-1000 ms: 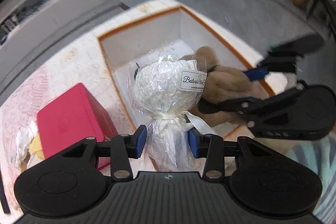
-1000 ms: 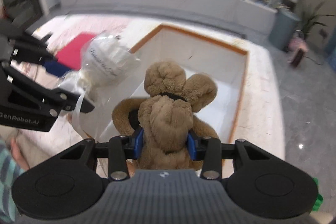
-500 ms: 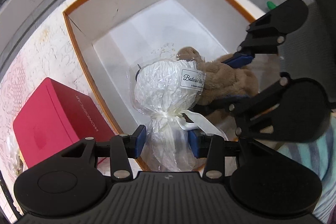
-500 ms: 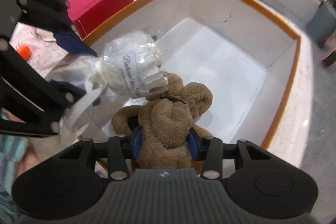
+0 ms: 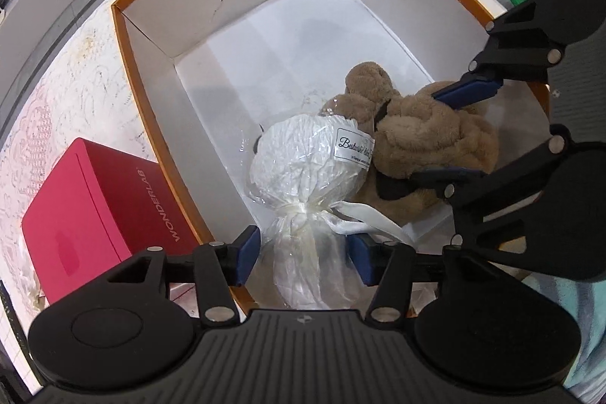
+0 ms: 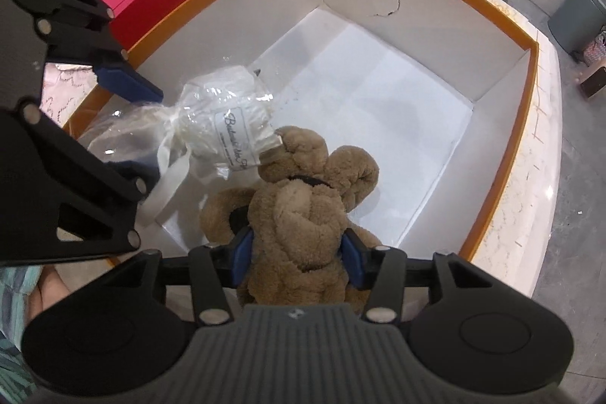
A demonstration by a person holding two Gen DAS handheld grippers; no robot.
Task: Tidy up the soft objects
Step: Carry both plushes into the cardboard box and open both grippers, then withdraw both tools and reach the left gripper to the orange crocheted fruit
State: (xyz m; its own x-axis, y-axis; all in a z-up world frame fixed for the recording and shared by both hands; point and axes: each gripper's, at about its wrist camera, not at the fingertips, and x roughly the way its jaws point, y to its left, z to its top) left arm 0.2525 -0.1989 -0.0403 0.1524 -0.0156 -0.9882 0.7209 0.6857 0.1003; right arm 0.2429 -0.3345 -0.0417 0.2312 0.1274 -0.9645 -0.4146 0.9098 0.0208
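Since the earlier frame, we have lowered both toys into the orange-rimmed box (image 5: 121, 36). The left gripper (image 5: 303, 254) jaws are opening around the wrapped bundle (image 5: 303, 158); the right gripper (image 6: 297, 254) is loosening on the plush bear (image 6: 299, 214) at 3 o'clock. Release remains.

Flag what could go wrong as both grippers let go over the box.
1. The left gripper is opening around the wrapped white bundle, whose ribbon trails by a pad and may snag.
2. The right gripper is opening around the brown plush, close to the box near wall; it may end up propped on it.
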